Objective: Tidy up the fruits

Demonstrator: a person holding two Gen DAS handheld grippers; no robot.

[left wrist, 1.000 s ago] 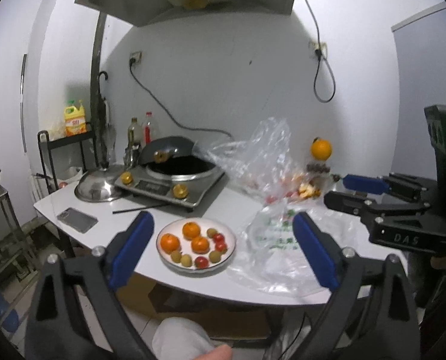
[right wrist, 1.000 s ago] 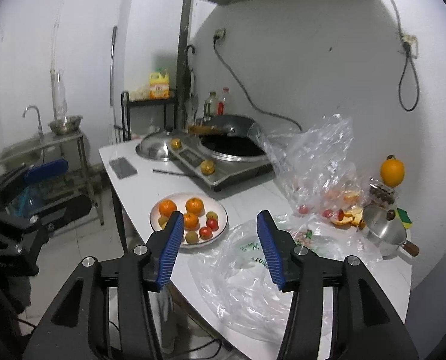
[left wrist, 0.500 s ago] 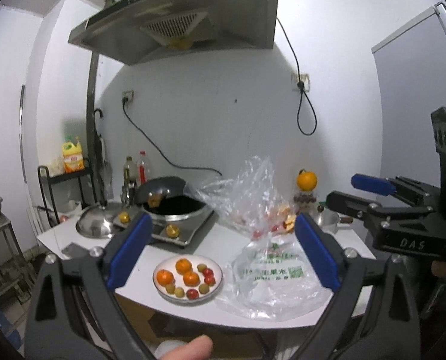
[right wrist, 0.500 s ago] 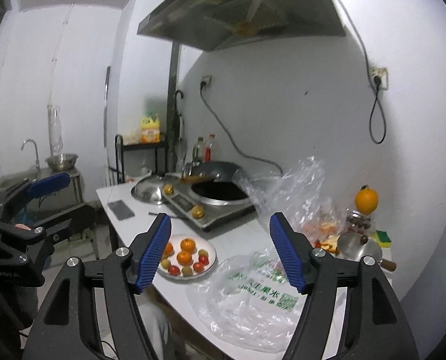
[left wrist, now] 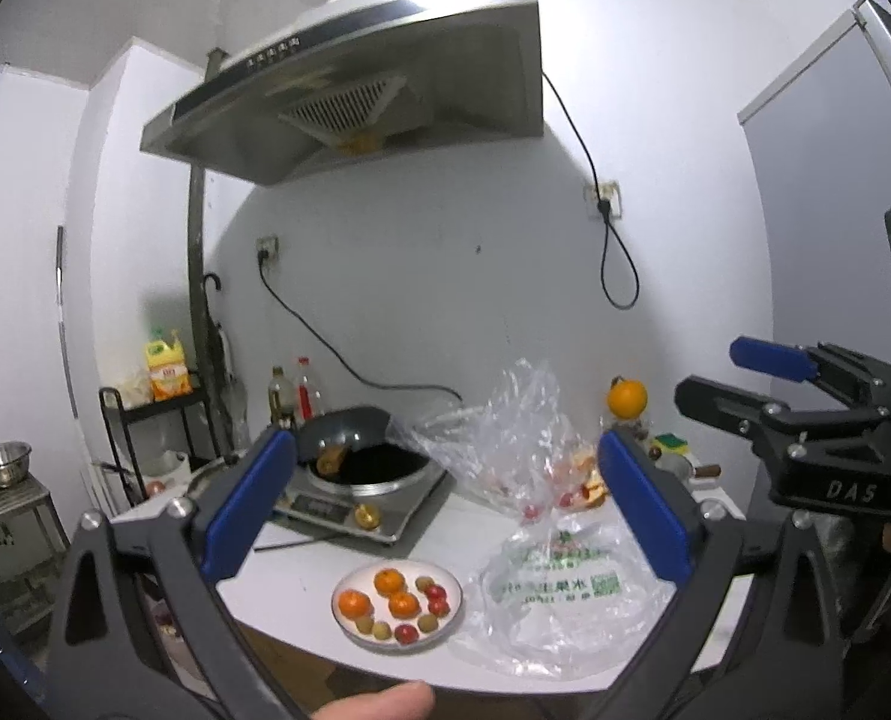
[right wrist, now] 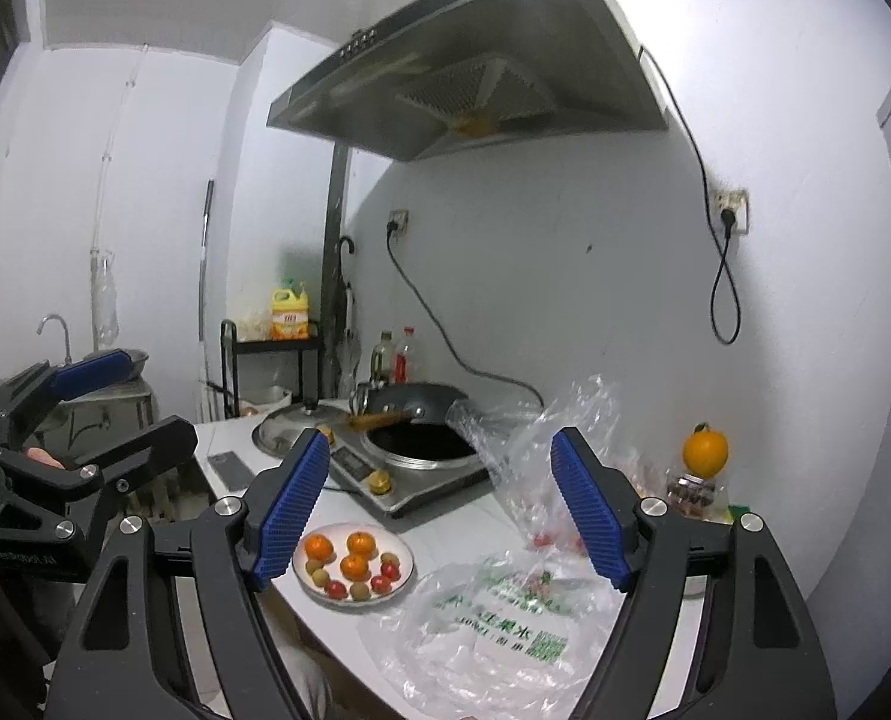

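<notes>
So the plate [left wrist: 397, 603] is sitting near the counter [left wrist: 301, 564] front edge, carrying three oranges, three little red fruits and about four small green-brown ones. Just right of it, a flat printed plastic bag [left wrist: 556, 594] is lying, with a second crumpled bag [left wrist: 505, 420] behind. Compared with a second ago, both claws are pulling back and higher, so everything's looking smaller. Left claw [left wrist: 445, 504] and right claw [right wrist: 439, 510] are both hanging wide apart, gripping nothing. Only the right view is showing the phone [right wrist: 229, 468] and faucet [right wrist: 55, 333].
</notes>
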